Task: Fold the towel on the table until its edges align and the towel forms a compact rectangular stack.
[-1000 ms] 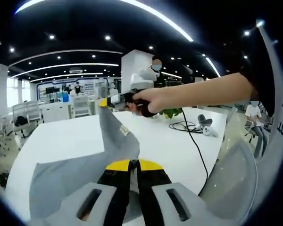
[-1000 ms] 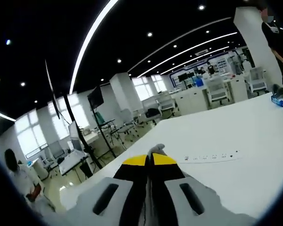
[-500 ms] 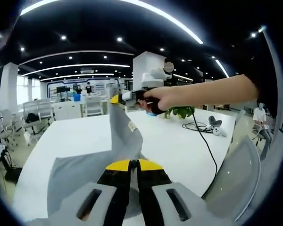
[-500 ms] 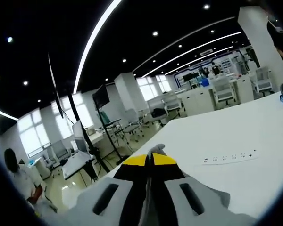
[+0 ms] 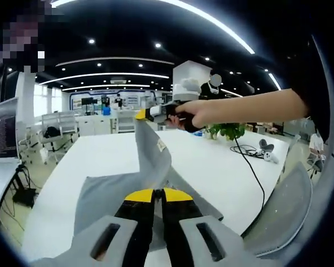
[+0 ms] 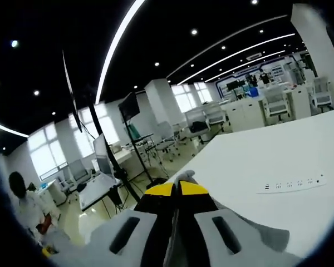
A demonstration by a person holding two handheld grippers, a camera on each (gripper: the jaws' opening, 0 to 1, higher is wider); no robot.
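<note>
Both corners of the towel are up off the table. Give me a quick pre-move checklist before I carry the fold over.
1. Left gripper shut on the towel: ok, grey cloth pinched at its tips.
2. Right gripper shut on the other corner: ok, cloth peeks past its tips.
3. Lifted edge taut between the grippers: ok.
4. Rest of towel flat on the table: ok.
5. Cable clear of the towel: ok, apart from it.
6. Edges aligned: cannot tell yet.

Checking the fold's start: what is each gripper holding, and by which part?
Both hold the grey towel: left gripper shut on its near edge, right gripper pinching a raised corner.
</note>
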